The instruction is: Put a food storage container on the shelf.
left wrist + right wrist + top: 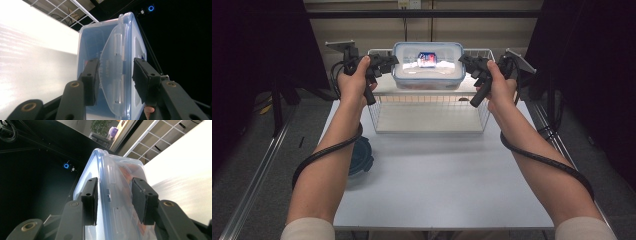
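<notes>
Worktop (437, 190): white surface, carrying a white wire rack (379, 112) at its far end. A dark blue round lid-like object (360, 156) lies at the near left, partly hidden by the left forearm; not involved.

Container (428, 65): clear plastic box with a blue-rimmed snap lid, contents red, white and blue, not identifiable. It sits at the level of the rack's upper shelf; whether it rests on the shelf or hangs just clear of it cannot be determined. Its long axis runs left to right across the high view.

Left claw (388, 63): at the container's left end. In the left gripper view the claw (115, 76) stands partly closed, jaws above and below the end latch, pads bearing on the box.

Right claw (469, 64): at the right end, mirrored. In the right gripper view the claw (114, 199) grips lid and base likewise.

Assessment: the box lies directly between both claws, each hand equally near. Any coming move likely requires both hands travelling together, held level.
</notes>
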Available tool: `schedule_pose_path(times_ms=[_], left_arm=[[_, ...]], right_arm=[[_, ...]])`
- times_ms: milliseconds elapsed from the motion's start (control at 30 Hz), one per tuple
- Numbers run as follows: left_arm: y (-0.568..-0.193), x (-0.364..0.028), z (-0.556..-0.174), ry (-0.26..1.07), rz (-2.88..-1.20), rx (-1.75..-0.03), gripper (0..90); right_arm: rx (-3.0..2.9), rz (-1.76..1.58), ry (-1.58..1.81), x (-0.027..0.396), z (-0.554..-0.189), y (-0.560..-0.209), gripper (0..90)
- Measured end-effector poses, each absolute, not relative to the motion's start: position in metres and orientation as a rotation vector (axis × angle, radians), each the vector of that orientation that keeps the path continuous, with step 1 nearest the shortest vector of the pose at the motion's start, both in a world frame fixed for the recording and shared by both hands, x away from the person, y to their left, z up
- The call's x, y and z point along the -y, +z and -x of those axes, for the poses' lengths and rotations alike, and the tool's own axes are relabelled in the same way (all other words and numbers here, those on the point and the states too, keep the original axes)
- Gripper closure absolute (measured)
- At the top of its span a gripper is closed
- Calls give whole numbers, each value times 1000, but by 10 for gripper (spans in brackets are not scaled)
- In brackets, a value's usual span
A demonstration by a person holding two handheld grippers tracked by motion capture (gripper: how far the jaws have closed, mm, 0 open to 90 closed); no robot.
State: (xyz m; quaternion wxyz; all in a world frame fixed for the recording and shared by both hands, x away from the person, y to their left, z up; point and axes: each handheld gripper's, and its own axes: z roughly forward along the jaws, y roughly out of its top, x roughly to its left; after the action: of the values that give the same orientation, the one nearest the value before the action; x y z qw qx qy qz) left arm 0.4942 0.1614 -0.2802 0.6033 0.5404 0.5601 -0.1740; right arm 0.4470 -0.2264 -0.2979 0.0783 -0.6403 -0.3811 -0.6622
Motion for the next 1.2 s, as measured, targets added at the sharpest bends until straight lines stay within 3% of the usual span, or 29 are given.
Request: schedule_pose_path(times_ms=[1200], left_arm=[[-297,-144,-527,-395,-1236,-1379,542]], right_arm=[[1081,2041,-1956,230,-484,-312,578]])
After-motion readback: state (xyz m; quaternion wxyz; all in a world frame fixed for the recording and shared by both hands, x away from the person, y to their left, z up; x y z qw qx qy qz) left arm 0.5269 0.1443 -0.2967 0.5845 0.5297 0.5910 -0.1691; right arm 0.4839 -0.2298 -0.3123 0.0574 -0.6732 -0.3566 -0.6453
